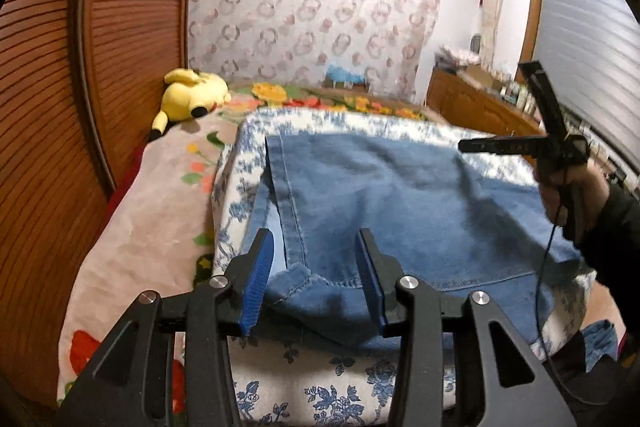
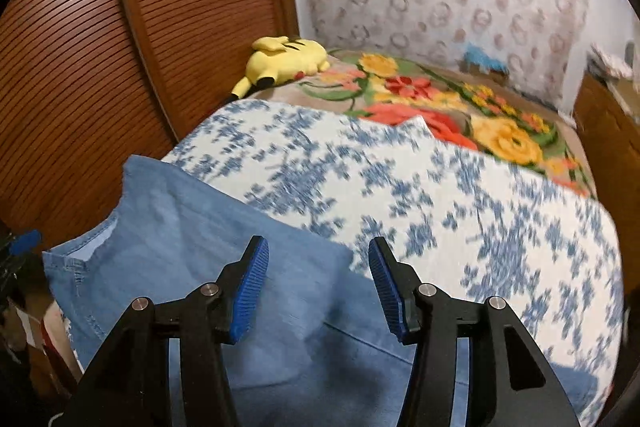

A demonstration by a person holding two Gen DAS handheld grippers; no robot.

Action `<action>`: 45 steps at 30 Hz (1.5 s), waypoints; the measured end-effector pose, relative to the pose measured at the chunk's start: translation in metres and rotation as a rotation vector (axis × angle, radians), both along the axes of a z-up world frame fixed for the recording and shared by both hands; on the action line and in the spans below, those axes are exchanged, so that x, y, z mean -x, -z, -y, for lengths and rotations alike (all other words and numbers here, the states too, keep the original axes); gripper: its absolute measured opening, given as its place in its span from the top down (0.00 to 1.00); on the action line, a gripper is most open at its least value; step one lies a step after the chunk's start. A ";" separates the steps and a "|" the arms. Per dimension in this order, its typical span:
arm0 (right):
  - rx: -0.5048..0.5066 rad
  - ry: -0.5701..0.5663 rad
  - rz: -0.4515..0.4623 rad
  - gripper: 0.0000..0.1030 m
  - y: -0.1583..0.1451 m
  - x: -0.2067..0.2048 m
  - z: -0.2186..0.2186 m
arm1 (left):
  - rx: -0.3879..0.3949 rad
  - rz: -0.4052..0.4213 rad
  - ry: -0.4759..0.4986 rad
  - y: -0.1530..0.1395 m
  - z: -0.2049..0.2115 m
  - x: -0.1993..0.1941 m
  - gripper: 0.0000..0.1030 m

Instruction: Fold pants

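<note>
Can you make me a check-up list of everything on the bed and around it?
Surface: white cushion with blue flower print, on a flowery bedspread.
Job's things: blue denim pants, lying flat on the cushion.
Clutter: yellow plush toy near the wooden slatted door.
Grippers: left gripper open over a pants corner; right gripper open, empty.
Cables: thin black cord hanging below the person's hand.
Surroundings: patterned curtain, wooden cabinet.
</note>
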State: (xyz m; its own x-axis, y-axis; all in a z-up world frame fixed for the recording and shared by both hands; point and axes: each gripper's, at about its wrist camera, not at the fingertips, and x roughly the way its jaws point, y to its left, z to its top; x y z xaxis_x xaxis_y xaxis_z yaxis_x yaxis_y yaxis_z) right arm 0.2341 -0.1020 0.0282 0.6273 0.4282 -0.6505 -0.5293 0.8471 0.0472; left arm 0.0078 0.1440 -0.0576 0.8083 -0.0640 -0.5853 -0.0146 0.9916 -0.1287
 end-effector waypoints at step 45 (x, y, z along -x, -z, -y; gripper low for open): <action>-0.011 0.011 0.045 0.96 -0.006 -0.026 -0.036 | 0.035 -0.090 -0.087 0.041 -0.023 0.004 0.84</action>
State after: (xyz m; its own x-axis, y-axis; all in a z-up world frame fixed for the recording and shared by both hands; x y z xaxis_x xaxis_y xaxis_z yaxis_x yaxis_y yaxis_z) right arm 0.2598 -0.0659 0.0345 0.6605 0.4285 -0.6166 -0.5219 0.8524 0.0332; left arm 0.0035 0.1667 -0.0988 0.7558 -0.0175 -0.6545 -0.1136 0.9810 -0.1575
